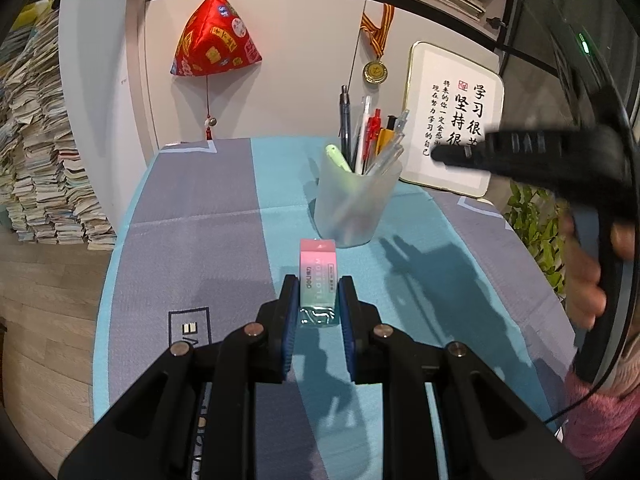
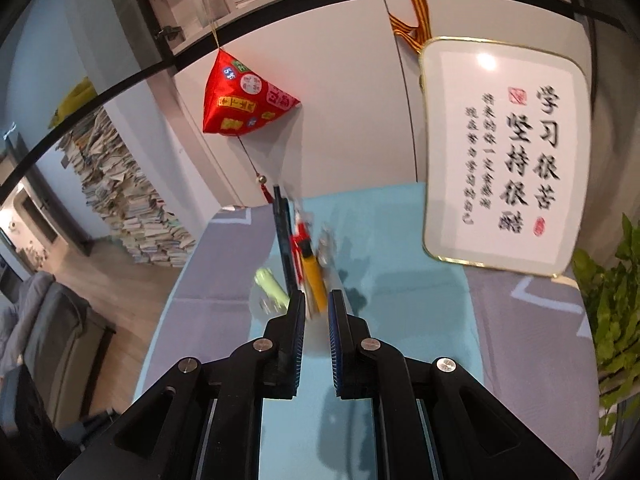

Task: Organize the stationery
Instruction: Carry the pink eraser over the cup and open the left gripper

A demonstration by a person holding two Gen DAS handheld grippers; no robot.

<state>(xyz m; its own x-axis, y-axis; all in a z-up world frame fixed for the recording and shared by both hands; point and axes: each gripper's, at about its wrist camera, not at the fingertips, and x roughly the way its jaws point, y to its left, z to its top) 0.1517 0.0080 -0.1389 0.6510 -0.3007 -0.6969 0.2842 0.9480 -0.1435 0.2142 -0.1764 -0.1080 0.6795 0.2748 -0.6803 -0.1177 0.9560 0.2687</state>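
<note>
Eraser [image 1: 317, 280] clamped between left tongs [image 1: 318, 300], pen cup [image 1: 354, 204] just beyond; right tongs [image 2: 316, 312] closed, empty.

The left tongs [image 1: 318, 280] are matte black plastic: two upright fingers [image 1: 289, 292] faced on their inner sides with ribbed blue pads [image 1: 349, 320]. Behind the fingers, angular black linkage arms spread outward, each joined by round silver pivot screws [image 1: 253, 329], two on either side of the tongs. The right tongs [image 2: 317, 300] have the same build: black fingers, blue ribbed pads [image 2: 333, 344], and four silver screws [image 2: 370, 345] on the linkage behind. To the right of the left tongs, a hand [image 1: 592, 268] wraps a black pistol-style handle, with a pink knitted sleeve [image 1: 604, 420] and a thin black cable below it.
</note>
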